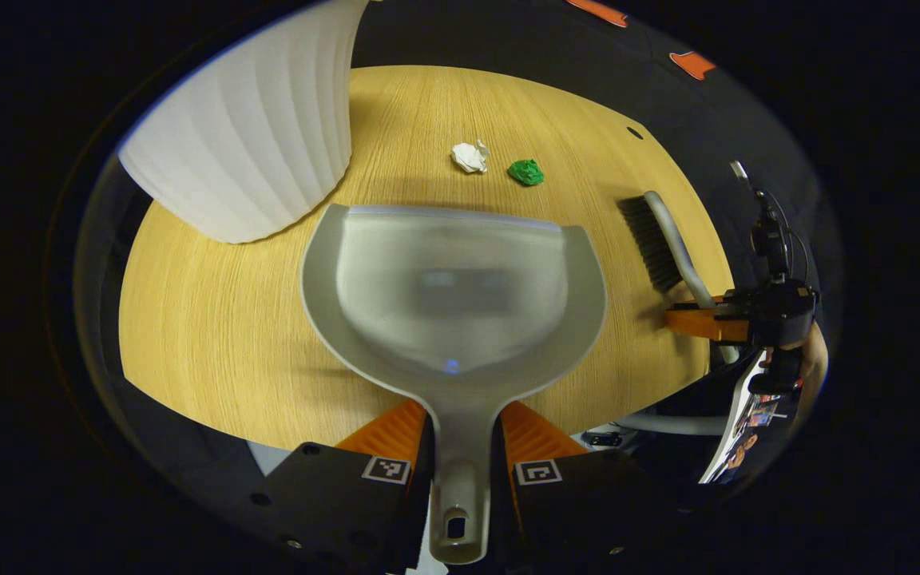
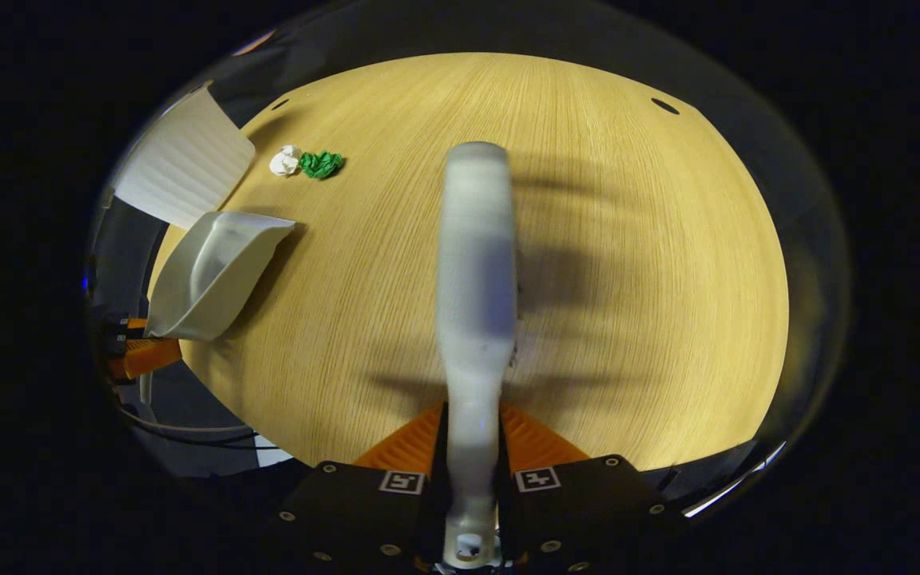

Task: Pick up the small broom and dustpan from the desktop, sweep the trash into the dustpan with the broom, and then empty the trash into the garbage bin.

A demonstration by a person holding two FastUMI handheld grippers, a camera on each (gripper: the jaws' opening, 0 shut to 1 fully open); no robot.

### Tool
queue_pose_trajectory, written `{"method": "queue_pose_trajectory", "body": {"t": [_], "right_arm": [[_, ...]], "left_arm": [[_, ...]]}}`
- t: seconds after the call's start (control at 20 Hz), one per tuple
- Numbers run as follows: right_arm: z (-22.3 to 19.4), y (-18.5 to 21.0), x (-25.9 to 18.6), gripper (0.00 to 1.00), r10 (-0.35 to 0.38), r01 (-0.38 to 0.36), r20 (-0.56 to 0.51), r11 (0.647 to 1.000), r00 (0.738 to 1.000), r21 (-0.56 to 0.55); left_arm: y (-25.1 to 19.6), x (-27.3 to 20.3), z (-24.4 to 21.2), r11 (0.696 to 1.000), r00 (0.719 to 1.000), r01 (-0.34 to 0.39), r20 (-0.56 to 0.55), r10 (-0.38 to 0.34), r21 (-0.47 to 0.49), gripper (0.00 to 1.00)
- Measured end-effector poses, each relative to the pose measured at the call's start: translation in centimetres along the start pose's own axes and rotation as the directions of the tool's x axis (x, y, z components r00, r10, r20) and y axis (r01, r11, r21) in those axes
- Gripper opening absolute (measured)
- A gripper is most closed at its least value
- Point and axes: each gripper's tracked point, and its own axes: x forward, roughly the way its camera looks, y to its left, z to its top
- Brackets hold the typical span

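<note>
Right gripper view: broom (image 2: pixel 474 271) blurred, bristles hidden behind its back

Left claw (image 1: pixel 460 435): ribbed orange fingers (image 1: pixel 384 435), black body, square markers.

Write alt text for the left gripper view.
The left gripper holds a grey dustpan by its handle, both orange fingers pressed on it, above a wooden desktop. Beyond its lip lie white and green paper wads; a white ribbed bin stands left, the right gripper holds the broom.
</note>
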Motion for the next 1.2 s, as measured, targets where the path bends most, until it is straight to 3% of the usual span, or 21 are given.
{"method": "queue_pose_trajectory", "body": {"t": [0.25,0.45,0.65,0.85,1.05,1.2], "right_arm": [[4.8,-2.0,-1.2,0.22,-0.055,0.061,0.093,0.996,0.994,-0.070],[11.8,-3.3,-2.2,0.22,-0.077,0.113,0.154,0.963,0.985,-0.245],[18.3,-1.0,-0.6,0.22,-0.013,0.074,0.165,0.926,0.986,-0.370],[22.3,3.1,1.7,0.22,0.052,0.019,0.143,0.891,0.988,-0.454],[21.9,7.4,2.6,0.22,0.150,-0.087,0.075,0.838,0.986,-0.539],[19.4,9.8,2.5,0.22,0.223,-0.175,-0.002,0.762,0.975,-0.623]], "left_arm": [[0.8,-0.3,0.5,0.997,1.000,-0.009,0.001,0.009,0.076,0.33],[1.8,-0.8,0.9,0.983,0.999,-0.028,-0.027,0.033,0.183,0.34],[1.8,-1.0,2.3,0.970,0.999,-0.023,-0.026,0.031,0.243,0.33],[2.0,-1.0,2.9,0.978,0.998,-0.018,-0.051,0.030,0.210,0.33],[2.3,-0.9,2.9,0.981,0.998,-0.009,-0.062,0.021,0.194,0.31],[2.4,-1.0,2.9,0.981,0.998,-0.008,-0.059,0.020,0.193,0.33]]}}
